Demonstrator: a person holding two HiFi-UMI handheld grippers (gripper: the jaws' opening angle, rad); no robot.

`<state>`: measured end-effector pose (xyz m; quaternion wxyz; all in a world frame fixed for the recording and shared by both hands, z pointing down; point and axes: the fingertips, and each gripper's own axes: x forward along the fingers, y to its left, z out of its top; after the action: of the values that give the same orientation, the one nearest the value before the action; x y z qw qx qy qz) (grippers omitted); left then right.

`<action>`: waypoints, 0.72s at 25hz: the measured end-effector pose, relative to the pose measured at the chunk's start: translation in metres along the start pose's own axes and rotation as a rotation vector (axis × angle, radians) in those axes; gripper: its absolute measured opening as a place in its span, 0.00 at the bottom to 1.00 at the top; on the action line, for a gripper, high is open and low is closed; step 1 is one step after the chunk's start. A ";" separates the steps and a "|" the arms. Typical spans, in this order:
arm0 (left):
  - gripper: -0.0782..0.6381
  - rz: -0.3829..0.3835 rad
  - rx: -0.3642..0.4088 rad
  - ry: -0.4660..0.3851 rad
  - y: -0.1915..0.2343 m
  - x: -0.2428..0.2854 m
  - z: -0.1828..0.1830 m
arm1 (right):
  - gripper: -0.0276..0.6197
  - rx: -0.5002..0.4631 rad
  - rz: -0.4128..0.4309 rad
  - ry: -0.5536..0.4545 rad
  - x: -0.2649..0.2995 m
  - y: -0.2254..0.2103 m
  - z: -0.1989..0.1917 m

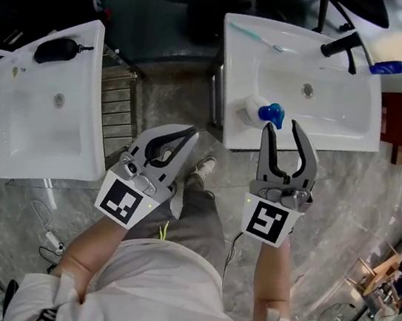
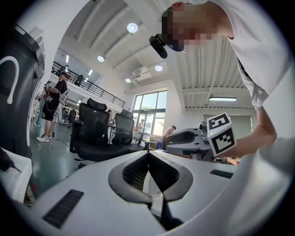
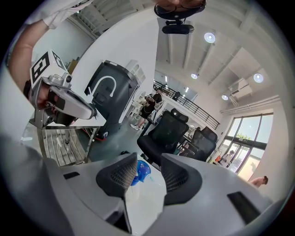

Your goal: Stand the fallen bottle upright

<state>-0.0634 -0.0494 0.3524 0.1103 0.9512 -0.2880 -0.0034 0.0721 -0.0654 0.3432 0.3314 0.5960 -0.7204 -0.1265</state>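
A white rectangular ceramic washbasin (image 1: 327,119) occupies the upper right of the head view, with a round metal drain (image 1: 308,90) in its bowl. A black tap (image 1: 343,44) sits on its far rim. A white-and-teal toothbrush (image 1: 255,35) lies along the far-left rim, and a small blue object (image 1: 388,68) rests at the far-right corner. A second white washbasin (image 1: 33,135) stands at left and carries a black rounded item (image 1: 56,50). A metal bar rack (image 1: 116,110) stands between the basins. The floor is grey marbled tile (image 1: 358,209). Black office chairs (image 2: 92,133) stand further off.

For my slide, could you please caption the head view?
Open right gripper poised before the fallen bottle on the sink.
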 end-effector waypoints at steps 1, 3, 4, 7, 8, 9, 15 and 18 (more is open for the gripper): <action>0.13 0.000 0.003 -0.001 -0.001 0.000 0.002 | 0.31 0.002 -0.002 0.000 -0.002 -0.002 0.001; 0.13 -0.001 0.011 -0.003 -0.002 -0.001 0.007 | 0.31 0.009 -0.004 0.002 -0.006 -0.005 0.003; 0.13 -0.001 0.014 -0.005 -0.003 -0.001 0.010 | 0.31 0.013 -0.005 0.003 -0.008 -0.007 0.004; 0.13 -0.002 0.028 -0.014 -0.007 -0.002 0.020 | 0.27 0.030 -0.007 -0.006 -0.016 -0.014 0.008; 0.13 -0.003 0.033 -0.016 -0.008 -0.002 0.023 | 0.25 0.046 -0.007 -0.013 -0.018 -0.017 0.009; 0.13 -0.005 0.038 -0.018 -0.010 -0.001 0.026 | 0.23 0.069 -0.007 -0.020 -0.021 -0.020 0.010; 0.13 -0.022 0.062 -0.040 -0.021 0.004 0.044 | 0.16 0.240 -0.027 -0.046 -0.039 -0.040 0.007; 0.13 -0.036 0.064 -0.043 -0.027 0.007 0.052 | 0.14 0.318 -0.003 -0.026 -0.049 -0.044 0.002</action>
<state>-0.0466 -0.0419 0.2959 0.0736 0.9591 -0.2730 -0.0166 0.1083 -0.0314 0.3000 0.2232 0.6405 -0.7346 -0.0190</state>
